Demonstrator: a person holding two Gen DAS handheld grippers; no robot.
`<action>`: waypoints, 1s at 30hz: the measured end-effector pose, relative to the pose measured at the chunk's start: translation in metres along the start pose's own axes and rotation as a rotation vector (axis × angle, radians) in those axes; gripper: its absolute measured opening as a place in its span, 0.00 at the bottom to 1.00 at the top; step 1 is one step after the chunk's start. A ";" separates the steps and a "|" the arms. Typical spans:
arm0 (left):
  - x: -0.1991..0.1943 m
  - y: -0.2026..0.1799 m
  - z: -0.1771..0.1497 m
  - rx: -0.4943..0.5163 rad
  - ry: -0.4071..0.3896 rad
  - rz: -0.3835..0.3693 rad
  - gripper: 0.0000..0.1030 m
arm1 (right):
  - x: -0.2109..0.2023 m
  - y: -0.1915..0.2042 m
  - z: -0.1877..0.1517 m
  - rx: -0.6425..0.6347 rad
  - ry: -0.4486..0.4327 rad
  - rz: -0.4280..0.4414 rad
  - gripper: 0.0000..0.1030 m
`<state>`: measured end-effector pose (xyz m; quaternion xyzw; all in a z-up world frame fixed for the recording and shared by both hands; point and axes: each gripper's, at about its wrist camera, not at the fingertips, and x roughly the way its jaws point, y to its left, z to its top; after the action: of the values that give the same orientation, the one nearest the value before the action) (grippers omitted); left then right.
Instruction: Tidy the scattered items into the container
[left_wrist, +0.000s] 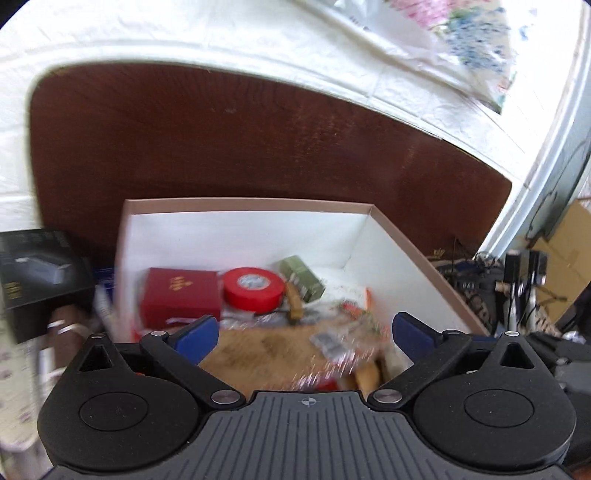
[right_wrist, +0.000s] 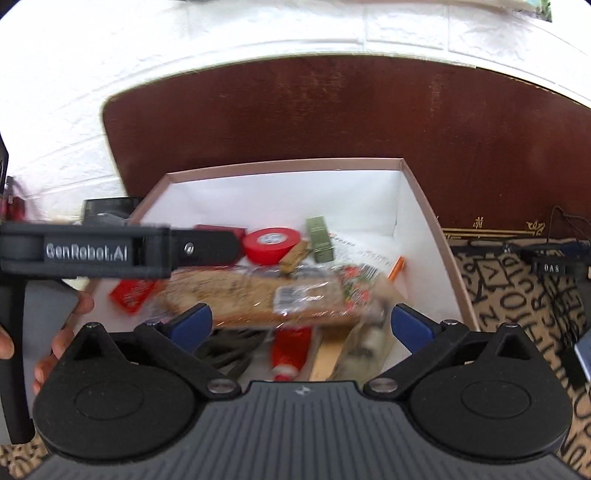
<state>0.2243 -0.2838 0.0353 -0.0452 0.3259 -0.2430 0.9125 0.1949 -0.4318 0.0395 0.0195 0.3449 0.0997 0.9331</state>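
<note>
Both claws, the left gripper (left_wrist: 302, 332) and right gripper (right_wrist: 301, 326), gape wide and empty over the box's (right_wrist: 424, 206) near edge because the wrapped bread (right_wrist: 255, 295) lies inside, with red tape (right_wrist: 271, 245) toward the far wall.

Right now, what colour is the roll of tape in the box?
Red roll of tape, clearest in the left wrist view.
</note>
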 end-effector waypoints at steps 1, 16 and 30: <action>-0.011 -0.002 -0.007 0.014 -0.010 0.016 1.00 | -0.010 0.003 -0.005 0.009 -0.013 0.014 1.00; -0.124 -0.045 -0.105 0.109 -0.053 0.188 1.00 | -0.132 0.046 -0.108 0.043 -0.084 0.038 1.00; -0.150 -0.060 -0.134 0.125 -0.041 0.244 1.00 | -0.162 0.056 -0.145 0.029 -0.067 -0.042 1.00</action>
<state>0.0162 -0.2548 0.0304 0.0467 0.2945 -0.1489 0.9428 -0.0286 -0.4137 0.0384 0.0289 0.3149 0.0742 0.9458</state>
